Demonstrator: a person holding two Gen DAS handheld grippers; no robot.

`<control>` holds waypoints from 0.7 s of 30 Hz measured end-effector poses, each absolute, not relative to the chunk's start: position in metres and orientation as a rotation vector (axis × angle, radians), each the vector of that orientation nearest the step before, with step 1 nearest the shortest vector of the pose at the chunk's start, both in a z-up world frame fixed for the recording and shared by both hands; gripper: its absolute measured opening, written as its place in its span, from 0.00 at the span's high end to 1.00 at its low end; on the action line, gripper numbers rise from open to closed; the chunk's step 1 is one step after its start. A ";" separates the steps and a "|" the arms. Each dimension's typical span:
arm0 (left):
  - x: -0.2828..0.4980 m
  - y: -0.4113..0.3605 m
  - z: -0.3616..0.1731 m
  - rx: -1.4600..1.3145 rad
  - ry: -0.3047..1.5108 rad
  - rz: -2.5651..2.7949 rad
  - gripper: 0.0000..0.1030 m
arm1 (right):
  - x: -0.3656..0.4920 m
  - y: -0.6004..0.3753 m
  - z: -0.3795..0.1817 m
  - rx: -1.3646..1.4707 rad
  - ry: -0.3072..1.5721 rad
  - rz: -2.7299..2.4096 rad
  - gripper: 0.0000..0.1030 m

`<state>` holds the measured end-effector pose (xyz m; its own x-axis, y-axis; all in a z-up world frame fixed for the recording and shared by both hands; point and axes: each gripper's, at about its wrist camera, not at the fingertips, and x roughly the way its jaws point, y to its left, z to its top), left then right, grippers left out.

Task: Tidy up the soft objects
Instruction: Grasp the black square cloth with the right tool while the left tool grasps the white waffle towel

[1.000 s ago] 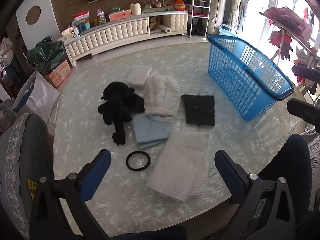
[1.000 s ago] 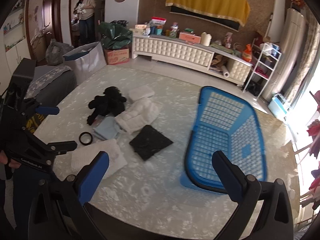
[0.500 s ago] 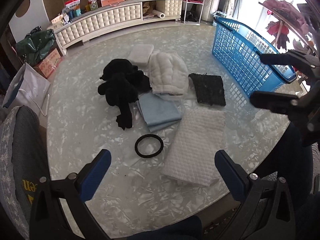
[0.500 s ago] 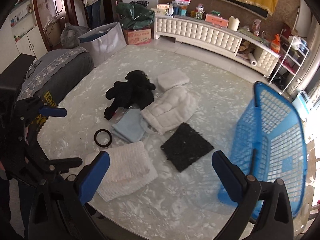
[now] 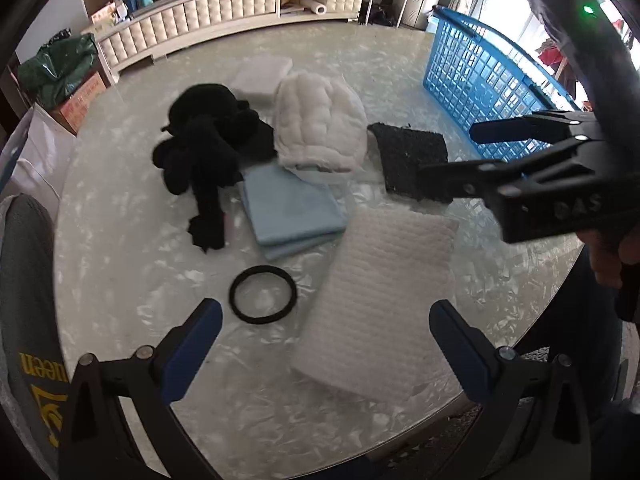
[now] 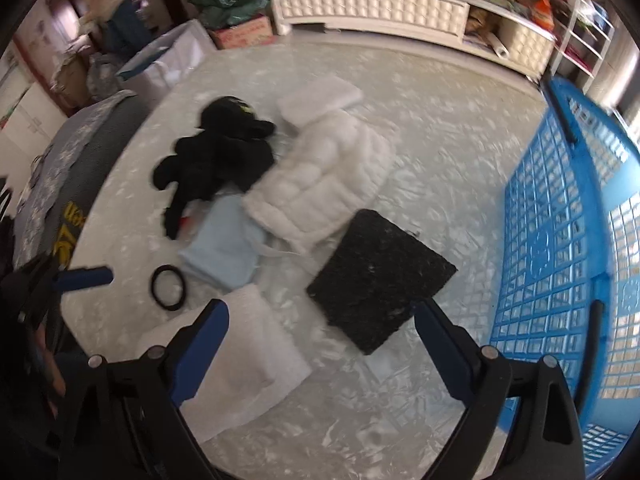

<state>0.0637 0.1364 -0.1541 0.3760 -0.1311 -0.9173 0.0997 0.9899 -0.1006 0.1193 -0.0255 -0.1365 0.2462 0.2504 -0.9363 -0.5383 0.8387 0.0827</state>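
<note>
Soft things lie on the round marble table [image 5: 120,280]: a black plush toy [image 5: 208,152] [image 6: 216,160], a white puffy garment [image 5: 320,128] [image 6: 328,184], a light blue folded cloth [image 5: 292,212] [image 6: 224,248], a black square pad [image 5: 412,156] [image 6: 380,280], a white waffle towel [image 5: 380,300] [image 6: 240,356], a white folded cloth [image 5: 264,74] [image 6: 320,98]. My left gripper [image 5: 324,344] is open and empty above the towel's near end. My right gripper [image 6: 320,344] [image 5: 448,152] is open and empty, hovering over the black pad.
A blue plastic basket [image 5: 480,76] [image 6: 568,240] stands at the table's right side. A black ring [image 5: 262,294] [image 6: 168,286] lies near the blue cloth. A grey chair [image 5: 24,280] stands at the left edge. A white sideboard [image 5: 192,24] is beyond.
Both grippers moved forward and lower toward the table. The right gripper swung left from the basket to above the black pad and now reaches further into the left view.
</note>
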 end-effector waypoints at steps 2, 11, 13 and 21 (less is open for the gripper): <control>0.067 0.132 -0.159 -0.038 1.181 -0.151 0.00 | 0.126 -0.029 -0.142 -0.258 1.232 0.522 0.08; 0.075 0.107 -0.182 0.067 1.227 -0.195 0.00 | 0.147 -0.031 -0.170 -0.281 1.282 0.438 0.08; 0.078 0.101 -0.185 0.084 1.228 -0.204 0.00 | 0.152 -0.031 -0.179 -0.292 1.297 0.429 0.09; 0.084 0.075 -0.206 0.107 1.284 -0.261 0.11 | 0.165 -0.029 -0.202 -0.304 1.337 0.419 0.18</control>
<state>0.0836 0.0749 -0.2061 0.2587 -0.1328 -0.9568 0.2518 0.9655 -0.0659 0.1649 -0.0292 -0.2019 0.1753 0.1186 -0.9773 -0.4597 0.8877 0.0253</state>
